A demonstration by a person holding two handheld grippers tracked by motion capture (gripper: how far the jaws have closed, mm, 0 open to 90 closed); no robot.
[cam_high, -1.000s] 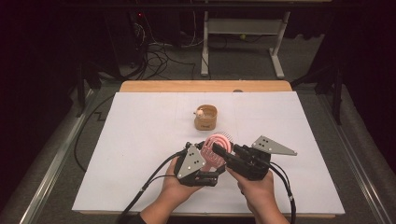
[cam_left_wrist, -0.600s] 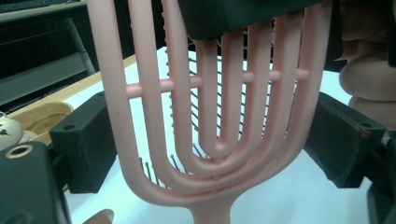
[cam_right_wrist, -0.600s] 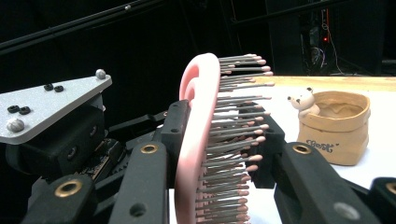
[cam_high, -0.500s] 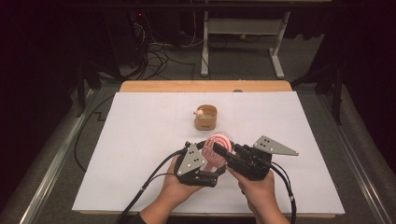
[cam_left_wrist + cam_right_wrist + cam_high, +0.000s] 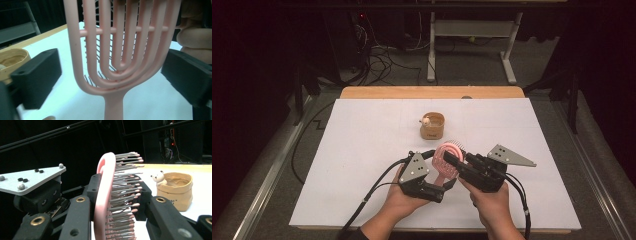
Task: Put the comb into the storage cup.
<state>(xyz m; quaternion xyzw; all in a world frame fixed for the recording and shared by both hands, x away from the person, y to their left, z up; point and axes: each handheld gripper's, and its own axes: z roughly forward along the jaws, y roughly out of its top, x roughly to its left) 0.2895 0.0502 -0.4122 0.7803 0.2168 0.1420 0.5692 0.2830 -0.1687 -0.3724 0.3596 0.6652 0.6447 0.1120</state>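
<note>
Pink brush (image 5: 446,156) stands between both hands above the table (image 5: 362,150): left gripper (image 5: 447,184) clamps its handle, right gripper (image 5: 451,161) brackets the head, jaws apart.

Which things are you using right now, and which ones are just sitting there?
In use:
- pink hairbrush, held up between both tools
- left hand-held gripper
- right hand-held gripper

Just sitting there:
- little tan pot with a tiny bear on its rim, farther back on the white table
</note>
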